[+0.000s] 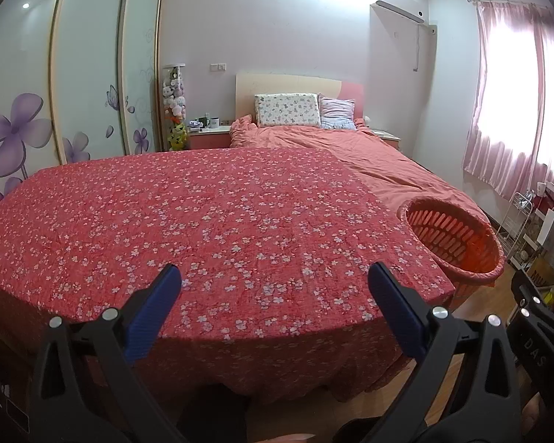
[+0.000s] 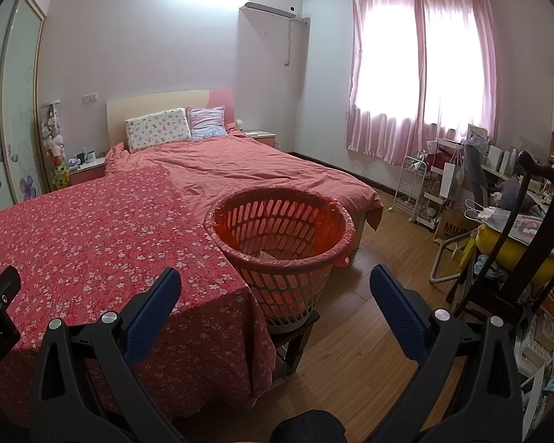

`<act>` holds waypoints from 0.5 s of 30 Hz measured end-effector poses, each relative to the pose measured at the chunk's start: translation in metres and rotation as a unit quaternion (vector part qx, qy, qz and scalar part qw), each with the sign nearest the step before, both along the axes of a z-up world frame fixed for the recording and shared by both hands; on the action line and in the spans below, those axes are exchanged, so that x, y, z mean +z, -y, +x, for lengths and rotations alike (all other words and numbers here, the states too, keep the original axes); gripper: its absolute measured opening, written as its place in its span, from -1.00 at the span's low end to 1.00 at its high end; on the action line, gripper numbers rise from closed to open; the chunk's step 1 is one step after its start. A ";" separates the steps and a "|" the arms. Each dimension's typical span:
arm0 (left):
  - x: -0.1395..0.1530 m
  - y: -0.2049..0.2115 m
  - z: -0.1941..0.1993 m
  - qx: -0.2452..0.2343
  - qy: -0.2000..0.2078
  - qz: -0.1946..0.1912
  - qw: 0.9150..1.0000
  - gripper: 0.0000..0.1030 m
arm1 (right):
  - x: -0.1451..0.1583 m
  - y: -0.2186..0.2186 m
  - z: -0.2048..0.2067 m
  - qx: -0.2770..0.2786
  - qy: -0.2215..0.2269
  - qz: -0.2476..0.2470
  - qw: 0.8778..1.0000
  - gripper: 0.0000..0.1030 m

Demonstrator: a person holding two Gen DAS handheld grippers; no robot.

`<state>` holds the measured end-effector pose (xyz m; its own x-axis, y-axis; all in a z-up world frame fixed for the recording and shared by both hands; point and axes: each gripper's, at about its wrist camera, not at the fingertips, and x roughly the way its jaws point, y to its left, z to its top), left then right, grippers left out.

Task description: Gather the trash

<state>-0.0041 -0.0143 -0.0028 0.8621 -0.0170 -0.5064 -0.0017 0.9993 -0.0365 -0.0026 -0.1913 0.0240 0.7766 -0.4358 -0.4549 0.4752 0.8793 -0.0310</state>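
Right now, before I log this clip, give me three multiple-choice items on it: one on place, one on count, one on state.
1. The basket stands:
A. on the bed
B. on a stool beside the floral cloth
C. under the window

2. Pillows at the headboard:
A. one
B. two
C. four

3. Both tongs, left and right, are:
A. open, empty
B. shut on trash
C. shut on cloth

Key: B, a dark stool shows under it; B, floral and striped side by side; A, blue pads apart, nothing between.

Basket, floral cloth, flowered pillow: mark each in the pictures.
basket [image 2: 315, 260]: right wrist view, front rim.
floral cloth [image 1: 203, 221]: left wrist view, middle of its top.
flowered pillow [image 1: 287, 110]: left wrist view, centre of its face.
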 end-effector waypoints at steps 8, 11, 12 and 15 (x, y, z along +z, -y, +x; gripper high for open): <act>0.000 0.002 -0.001 -0.002 0.001 0.001 1.000 0.92 | 0.000 0.000 0.000 0.000 0.000 0.000 1.000 0.96; 0.001 0.002 -0.001 -0.004 0.001 0.001 1.000 0.92 | 0.000 0.000 0.000 0.000 0.000 0.000 1.000 0.96; 0.001 0.002 -0.001 -0.006 0.001 0.001 1.000 0.92 | 0.000 0.000 0.000 0.000 0.000 0.000 1.000 0.96; 0.001 0.003 -0.002 -0.008 0.002 0.003 1.000 0.92 | -0.001 -0.001 -0.002 -0.001 0.000 0.001 1.000 0.96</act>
